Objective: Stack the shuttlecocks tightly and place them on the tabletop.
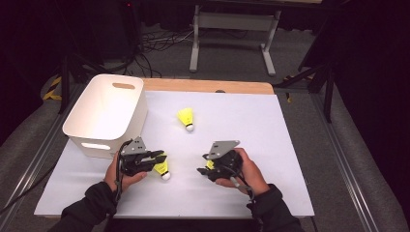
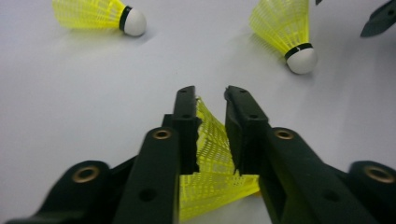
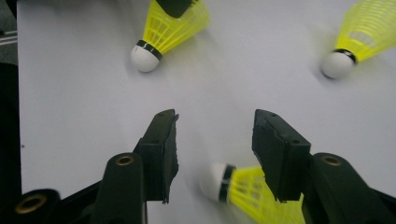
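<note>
Three yellow shuttlecocks with white corks are on the white table. My left gripper (image 1: 158,160) (image 2: 210,100) is shut on the mesh skirt of the first shuttlecock (image 1: 162,169) (image 2: 212,154) (image 3: 170,28), whose cork points down and toward me just above the table. My right gripper (image 1: 203,169) (image 3: 215,123) stands open over a second shuttlecock (image 1: 209,165) (image 3: 243,189) (image 2: 287,32). That one lies on the table, cork between the jaws and skirt beside the right pad, not pinched. The third shuttlecock (image 1: 186,118) (image 2: 98,14) (image 3: 362,39) lies alone farther back.
A white plastic bin (image 1: 106,113) with handle slots stands at the back left of the table (image 1: 251,125), just beyond my left hand. A wooden strip (image 1: 208,86) runs along the far edge. Table legs and cables are on the floor behind.
</note>
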Motion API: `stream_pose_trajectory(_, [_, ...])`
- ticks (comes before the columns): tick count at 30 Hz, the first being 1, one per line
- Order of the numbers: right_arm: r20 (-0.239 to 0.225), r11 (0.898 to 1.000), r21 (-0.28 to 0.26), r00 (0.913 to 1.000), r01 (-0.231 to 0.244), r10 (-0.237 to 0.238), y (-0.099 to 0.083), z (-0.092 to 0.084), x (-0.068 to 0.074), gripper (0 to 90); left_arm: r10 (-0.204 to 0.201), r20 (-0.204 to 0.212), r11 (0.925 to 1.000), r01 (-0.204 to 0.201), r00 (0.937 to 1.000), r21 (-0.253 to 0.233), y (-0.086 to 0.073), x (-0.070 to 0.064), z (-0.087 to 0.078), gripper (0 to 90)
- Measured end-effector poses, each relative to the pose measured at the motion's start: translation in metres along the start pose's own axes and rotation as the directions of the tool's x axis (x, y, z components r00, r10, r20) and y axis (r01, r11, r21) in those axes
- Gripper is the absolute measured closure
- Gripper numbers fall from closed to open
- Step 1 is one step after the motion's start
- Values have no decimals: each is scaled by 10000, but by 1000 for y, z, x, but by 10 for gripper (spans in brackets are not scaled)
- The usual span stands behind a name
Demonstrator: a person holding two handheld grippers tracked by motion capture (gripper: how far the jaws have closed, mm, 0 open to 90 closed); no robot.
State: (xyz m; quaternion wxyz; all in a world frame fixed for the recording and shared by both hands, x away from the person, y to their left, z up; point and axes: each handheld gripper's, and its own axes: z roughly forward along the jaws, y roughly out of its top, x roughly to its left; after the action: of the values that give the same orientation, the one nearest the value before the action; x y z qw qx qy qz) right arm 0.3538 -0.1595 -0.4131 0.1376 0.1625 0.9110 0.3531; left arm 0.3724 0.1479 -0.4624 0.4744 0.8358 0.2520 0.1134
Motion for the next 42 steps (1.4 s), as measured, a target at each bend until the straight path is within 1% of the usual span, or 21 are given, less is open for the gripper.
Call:
stream_pose_trajectory(5, [580, 9971, -502, 9966, -563, 592, -26, -37, -6, 493, 613, -74, 9981, -614, 9981, -78, 17, -5, 2, 888])
stream_pose_trajectory(6, [580, 9971, -502, 9966, -563, 592, -26, -37, -6, 493, 613, -74, 9981, -614, 9981, -78, 17, -5, 2, 890])
stream_pose_trajectory(8, [940, 9950, -770, 9930, -641, 712, -36, -52, -9, 476, 1106, -431, 9938, -1108, 9929, -15, 30, -7, 6, 892])
stream_pose_trajectory(12, [1357, 9895, -1193, 9859, -815, 976, -45, -64, -14, 472, 1359, -596, 9906, -1364, 9889, -41, 44, -7, 13, 893])
stream_pose_trajectory(15, [2089, 9828, -1588, 9697, -944, 1269, -56, -73, -20, 459, 2067, -1136, 9781, -2024, 9718, 482, 59, -4, 26, 893])
stream_pose_trajectory(18, [2154, 9783, -1793, 9662, -1037, 1419, -62, -75, -23, 445, 2209, -1299, 9747, -2140, 9666, 651, 62, -2, 30, 894])
stream_pose_trajectory(19, [2238, 9790, -1775, 9646, -1006, 1397, -64, -75, -24, 442, 2527, -1796, 9660, -2375, 9507, 1020, 65, 0, 36, 894])
stream_pose_trajectory(20, [2294, 9793, -1769, 9634, -986, 1384, -65, -75, -25, 442, 2559, -1854, 9651, -2395, 9488, 1063, 66, 1, 38, 894])
stream_pose_trajectory(22, [2298, 9790, -1781, 9632, -992, 1394, -66, -74, -26, 435, 2566, -1806, 9643, -2387, 9495, 1148, 66, 3, 40, 894])
stream_pose_trajectory(24, [2206, 9769, -1856, 9643, -1058, 1463, -66, -72, -28, 409, 2880, -2071, 9538, -2607, 9350, 1493, 69, 6, 46, 894])
stream_pose_trajectory(25, [2197, 9769, -1860, 9646, -1051, 1456, -67, -71, -29, 407, 2843, -2020, 9548, -2577, 9372, 1478, 70, 8, 48, 894])
stream_pose_trajectory(28, [2142, 9819, -1680, 9690, -874, 1228, -67, -66, -28, 391, 3104, -2326, 9462, -2760, 9217, 1690, 72, 13, 51, 895])
stream_pose_trajectory(29, [2144, 9837, -1600, 9698, -826, 1163, -67, -65, -28, 383, 2986, -2261, 9499, -2660, 9272, 1639, 72, 14, 51, 895])
stream_pose_trajectory(30, [2119, 9846, -1565, 9710, -784, 1110, -68, -64, -28, 370, 2984, -2319, 9493, -2627, 9258, 1725, 71, 16, 53, 896])
stream_pose_trajectory(31, [2059, 9851, -1565, 9730, -720, 1038, -68, -62, -29, 361, 3157, -2381, 9416, -2723, 9185, 1983, 71, 15, 56, 895])
stream_pose_trajectory(33, [1970, 9832, -1651, 9742, -774, 1098, -70, -60, -31, 354, 3338, -2179, 9345, -2918, 9171, 2038, 71, 14, 60, 895])
stream_pose_trajectory(35, [1986, 9845, -1572, 9741, -773, 1082, -72, -58, -31, 345, 3319, -2007, 9352, -2937, 9217, 1979, 70, 13, 62, 895])
stream_pose_trajectory(36, [1984, 9849, -1562, 9744, -752, 1058, -72, -57, -32, 343, 3063, -1812, 9441, -2738, 9345, 1837, 70, 14, 63, 895])
stream_pose_trajectory(39, [1948, 9859, -1498, 9753, -750, 1038, -73, -56, -32, 331, 2961, -1688, 9479, -2675, 9401, 1729, 69, 15, 63, 891])
stream_pose_trajectory(41, [1879, 9875, -1407, 9774, -711, 971, -74, -54, -32, 318, 2627, -1097, 9560, -2431, 9586, 1643, 68, 16, 67, 877])
stream_pose_trajectory(42, [1838, 9887, -1336, 9786, -678, 920, -74, -54, -32, 312, 2666, -1106, 9541, -2460, 9574, 1707, 69, 15, 67, 861])
